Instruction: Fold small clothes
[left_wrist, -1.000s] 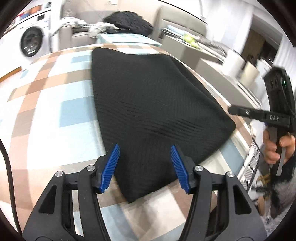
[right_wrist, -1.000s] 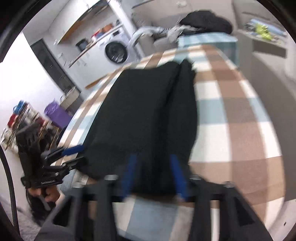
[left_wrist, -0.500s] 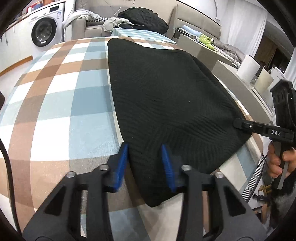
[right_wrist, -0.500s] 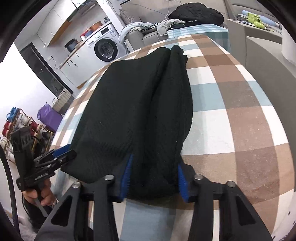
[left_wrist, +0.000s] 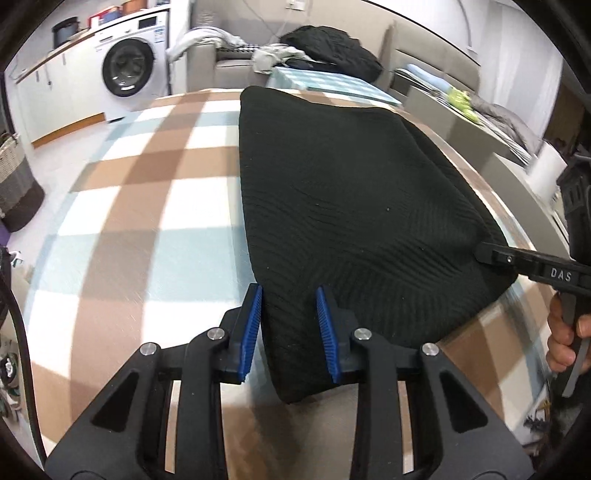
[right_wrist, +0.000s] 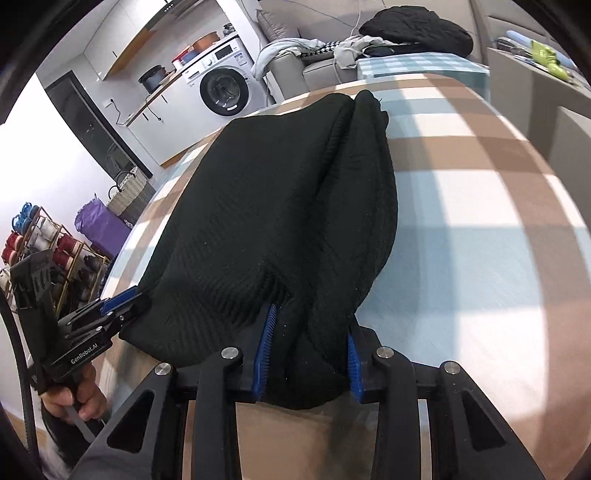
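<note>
While the black knit garment (left_wrist: 351, 206) is lying flat along the middle of the bench (left_wrist: 140, 229), the checked cloth of brown, pale blue and white squares is showing on both sides of it. In the left wrist view the garment is running from about six o'clock up toward twelve, and the left gripper (left_wrist: 290, 328) is closing its blue pads around the garment's near corner at six o'clock, the knit sitting between them and bunching a little. The right gripper (right_wrist: 308, 350) is closing too, with a thick fold of the same garment wedged between its pads at six o'clock in its own view; the fabric is puckering just above the left pad. Each gripper is appearing in the other's view at the garment's near edge, a hand (right_wrist: 74, 400) wrapped round the handle.

Around the bench, a white washing machine (left_wrist: 129, 70) is standing at eleven o'clock under a counter with a dark pot. A grey sofa (left_wrist: 221, 62) is sitting at twelve o'clock, heaped with pale laundry and a dark bundle (left_wrist: 332, 51). In the right wrist view a woven basket (right_wrist: 129, 190) and a purple bag (right_wrist: 98, 225) are sitting on the floor at nine o'clock, with a wire rack of shoes (right_wrist: 40, 240) beside them.
</note>
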